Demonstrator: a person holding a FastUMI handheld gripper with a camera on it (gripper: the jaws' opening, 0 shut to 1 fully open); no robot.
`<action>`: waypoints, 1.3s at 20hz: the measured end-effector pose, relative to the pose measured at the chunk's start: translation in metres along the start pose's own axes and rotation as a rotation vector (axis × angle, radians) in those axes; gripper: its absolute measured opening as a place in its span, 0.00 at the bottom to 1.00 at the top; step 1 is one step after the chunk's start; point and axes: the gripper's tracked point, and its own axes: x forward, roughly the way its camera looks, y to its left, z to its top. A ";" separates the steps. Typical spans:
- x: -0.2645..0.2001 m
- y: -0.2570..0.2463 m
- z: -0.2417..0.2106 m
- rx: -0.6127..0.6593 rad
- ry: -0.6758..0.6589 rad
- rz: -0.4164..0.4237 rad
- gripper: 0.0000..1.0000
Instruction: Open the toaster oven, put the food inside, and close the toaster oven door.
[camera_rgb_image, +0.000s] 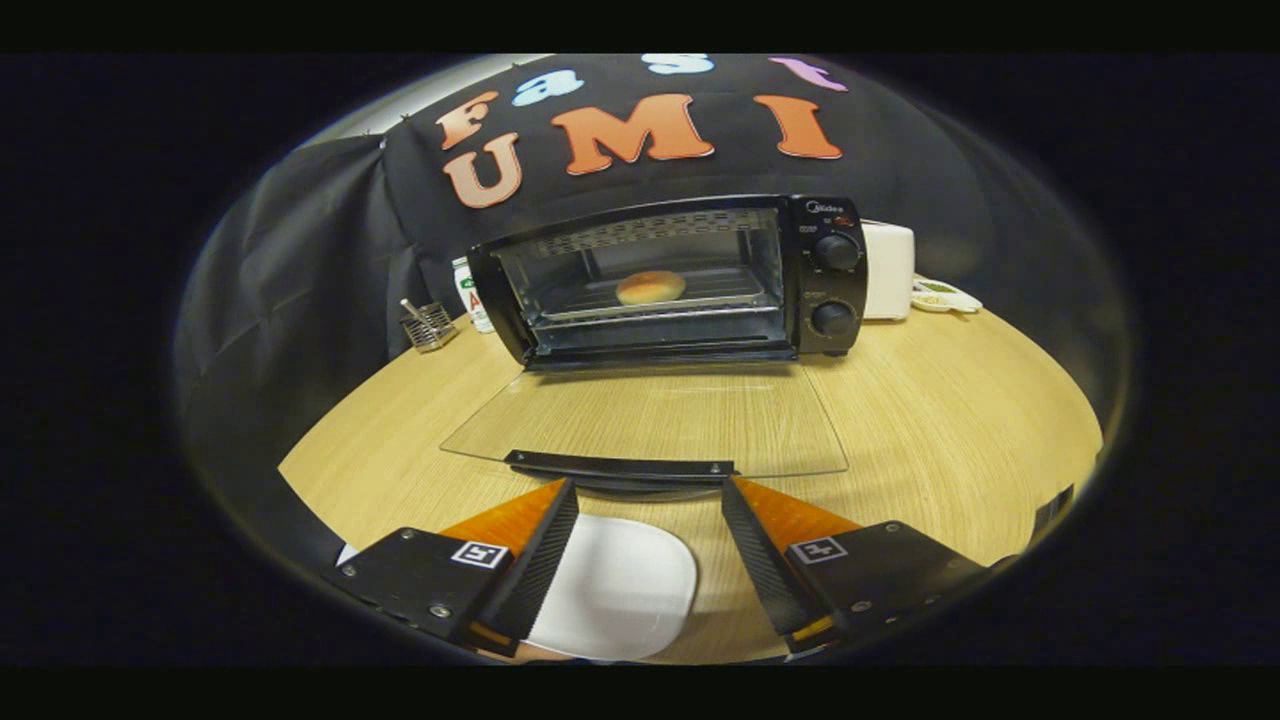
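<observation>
Utensil holder (429, 325): at the left of the frame we see a small wire holder on the bench (950, 420), well apart from the oven.
Toaster oven (670, 280): upper centre of the frame, standing on the bench with its cavity open to us.
Food (651, 287): a round bun lies on the rack inside the oven, centre of the cavity; we judge the loading done.
Door (650, 415): the glass panel hangs fully down, nearly flat over the bench, centre of the frame.
Handle (620, 467): a dark bar along the door's near edge, just ahead of the fingers.
Plate (615, 585): white, empty, lower centre, below the gap of the tool.
Tool (650, 500): spread wide, holding nothing, fingertips close to the handle's two ends.
Handling: we judge the door stiff, hinged and fairly light, but glass, so fragile and slippery; we would take the bar, not the pane, and lift it up and forward.
Knobs (836, 252): right of the cavity, clear of our path.
</observation>
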 end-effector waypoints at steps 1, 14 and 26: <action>0.001 0.001 -0.001 -0.005 0.001 -0.002 0.86; 0.008 -0.006 0.012 -0.054 -0.010 -0.099 0.87; -0.011 0.001 0.103 -0.009 -0.207 -0.037 0.88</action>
